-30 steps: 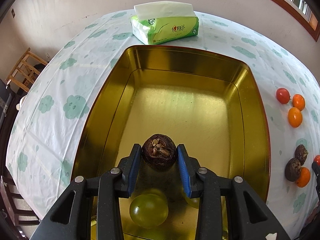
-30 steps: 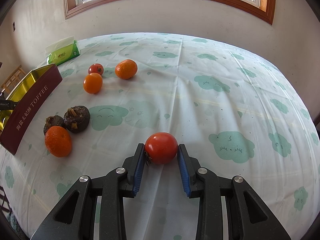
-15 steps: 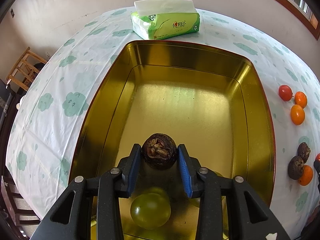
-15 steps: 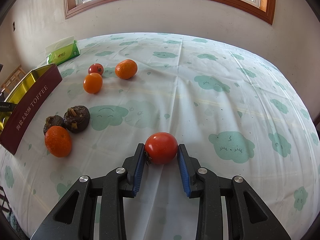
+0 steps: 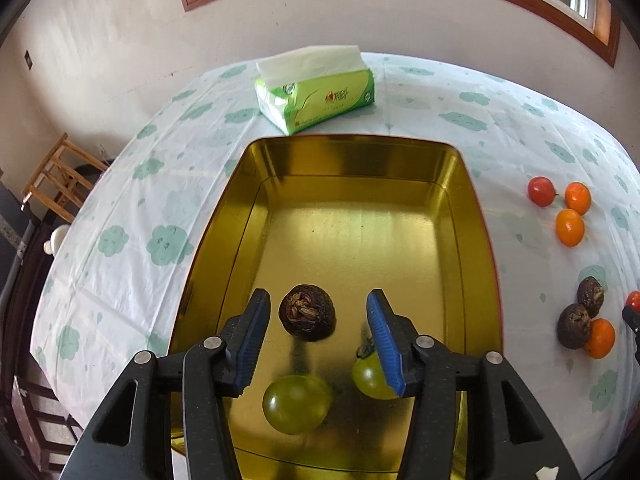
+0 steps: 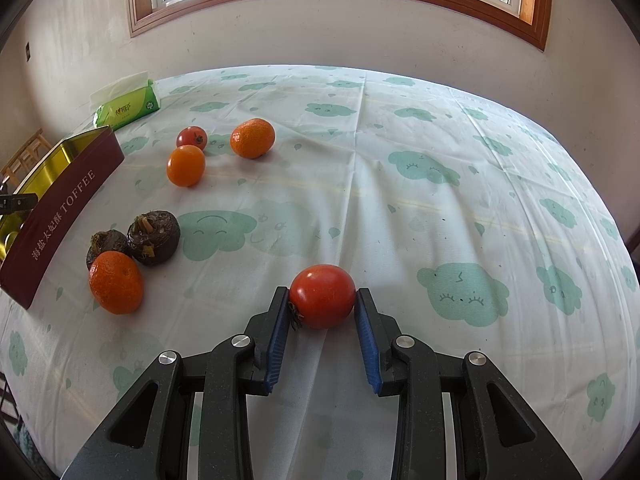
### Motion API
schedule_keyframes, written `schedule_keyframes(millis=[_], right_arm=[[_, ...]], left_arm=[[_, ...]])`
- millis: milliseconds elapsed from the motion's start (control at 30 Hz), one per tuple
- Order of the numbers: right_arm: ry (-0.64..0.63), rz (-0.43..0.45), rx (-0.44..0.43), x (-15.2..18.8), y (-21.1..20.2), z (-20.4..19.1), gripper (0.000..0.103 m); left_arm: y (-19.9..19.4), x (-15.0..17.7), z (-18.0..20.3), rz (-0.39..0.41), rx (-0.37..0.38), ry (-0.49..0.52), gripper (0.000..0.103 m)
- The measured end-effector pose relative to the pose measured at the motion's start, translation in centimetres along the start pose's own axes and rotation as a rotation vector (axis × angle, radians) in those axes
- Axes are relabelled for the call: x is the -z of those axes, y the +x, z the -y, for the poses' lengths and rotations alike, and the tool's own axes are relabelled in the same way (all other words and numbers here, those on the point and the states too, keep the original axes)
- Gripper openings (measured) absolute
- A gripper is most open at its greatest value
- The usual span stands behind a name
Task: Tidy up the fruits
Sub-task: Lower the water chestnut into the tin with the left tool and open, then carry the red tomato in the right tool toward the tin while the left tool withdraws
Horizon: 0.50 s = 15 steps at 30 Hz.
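Observation:
A dark brown water chestnut [image 5: 307, 317] lies on the floor of the gold tin [image 5: 352, 160]. My left gripper [image 5: 318, 322] hovers over it, its jaws opening, and the blue pads stand clear of it on both sides. Two green fruits [image 5: 297, 403] [image 5: 370, 376] lie in the tin near my fingers. In the right wrist view my right gripper [image 6: 322, 306] is shut on a red tomato [image 6: 322, 295] at the cloth. The tin [image 6: 60, 200] shows there at the left with its dark red TOFFEE side.
Loose on the cloud-print tablecloth [image 6: 400, 184] lie a small tomato [image 6: 192, 137], two oranges [image 6: 253, 137] [image 6: 186, 165], two brown chestnuts [image 6: 154, 237] [image 6: 105, 243] and another orange [image 6: 116, 282]. A green tissue pack [image 5: 316, 92] stands behind the tin. A wooden chair [image 5: 56, 180] is past the table's left edge.
My left gripper's jaws have spread and let go of the brown chestnut, which now rests in the tin. The left gripper has lifted and drawn back. The right gripper still holds the tomato, unmoved.

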State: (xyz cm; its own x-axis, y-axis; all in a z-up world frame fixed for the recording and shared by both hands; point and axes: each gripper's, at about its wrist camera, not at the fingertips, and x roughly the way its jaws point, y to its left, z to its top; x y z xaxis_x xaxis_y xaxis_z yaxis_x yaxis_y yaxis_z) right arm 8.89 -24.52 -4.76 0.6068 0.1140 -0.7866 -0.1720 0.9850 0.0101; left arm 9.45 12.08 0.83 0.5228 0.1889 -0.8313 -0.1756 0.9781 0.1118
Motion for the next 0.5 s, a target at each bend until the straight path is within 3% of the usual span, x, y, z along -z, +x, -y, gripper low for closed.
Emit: schedule_keyframes(millis=[300,500], right_arm=[[0.0,0.0,0.001,0.0,0.0,0.0,0.034],[0.0,0.001,0.002,0.0,0.0,0.0,0.034]], left_arm=[[-3.1,0.8,1.2,0.069,0.021,0.025,0.053],[-4.8,1.5,1.9,0.115,0.031,0.042,0.064]])
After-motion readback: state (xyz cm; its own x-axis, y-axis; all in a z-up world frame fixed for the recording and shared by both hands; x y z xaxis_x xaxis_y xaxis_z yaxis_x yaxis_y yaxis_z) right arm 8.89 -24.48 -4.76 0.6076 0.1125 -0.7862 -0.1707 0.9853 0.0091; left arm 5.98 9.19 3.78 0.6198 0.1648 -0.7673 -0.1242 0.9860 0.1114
